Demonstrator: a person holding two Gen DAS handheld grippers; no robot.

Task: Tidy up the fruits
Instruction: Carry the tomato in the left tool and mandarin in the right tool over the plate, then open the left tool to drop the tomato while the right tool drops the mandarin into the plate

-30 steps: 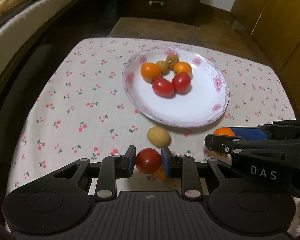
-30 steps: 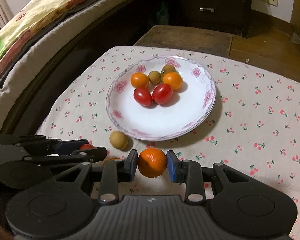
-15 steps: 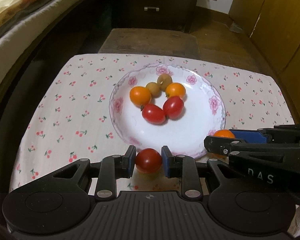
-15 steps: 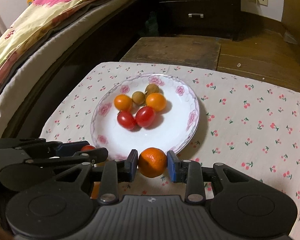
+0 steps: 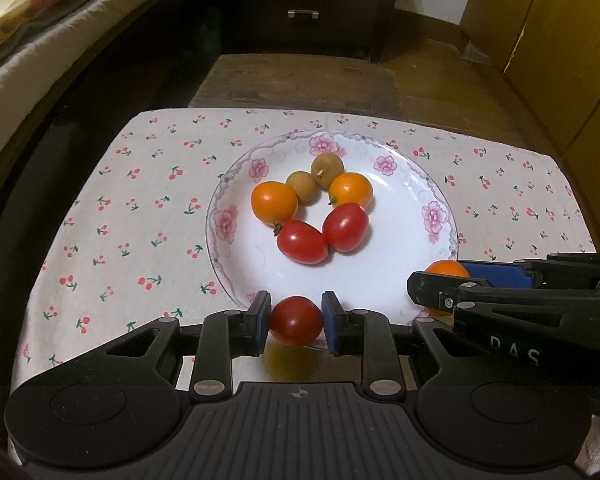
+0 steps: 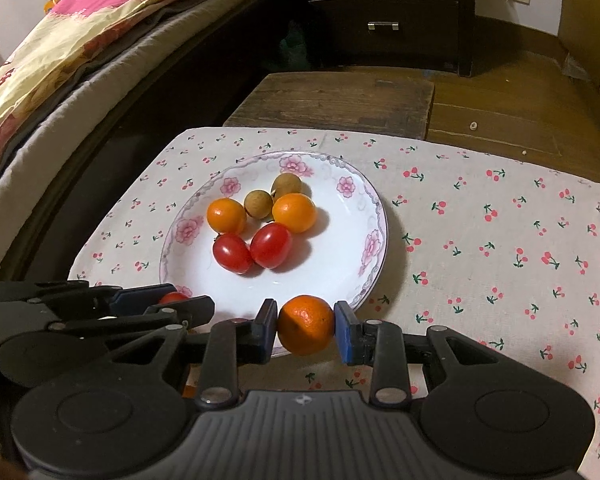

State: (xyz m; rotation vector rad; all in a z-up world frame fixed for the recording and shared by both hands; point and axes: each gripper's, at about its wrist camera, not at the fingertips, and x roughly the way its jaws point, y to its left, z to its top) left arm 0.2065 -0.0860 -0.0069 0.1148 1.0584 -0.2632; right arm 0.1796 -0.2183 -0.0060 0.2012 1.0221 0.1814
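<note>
The left gripper (image 5: 296,322), closed on a red tomato (image 5: 296,321), should be carried further in over the plate (image 5: 236,184) and lowered beside the two tomatoes lying there before release, so nothing rolls; the tomato is held at the plate's near rim. To its right, the right gripper (image 6: 305,325) is clamped on a small orange (image 6: 306,324), likewise at the near rim
</note>
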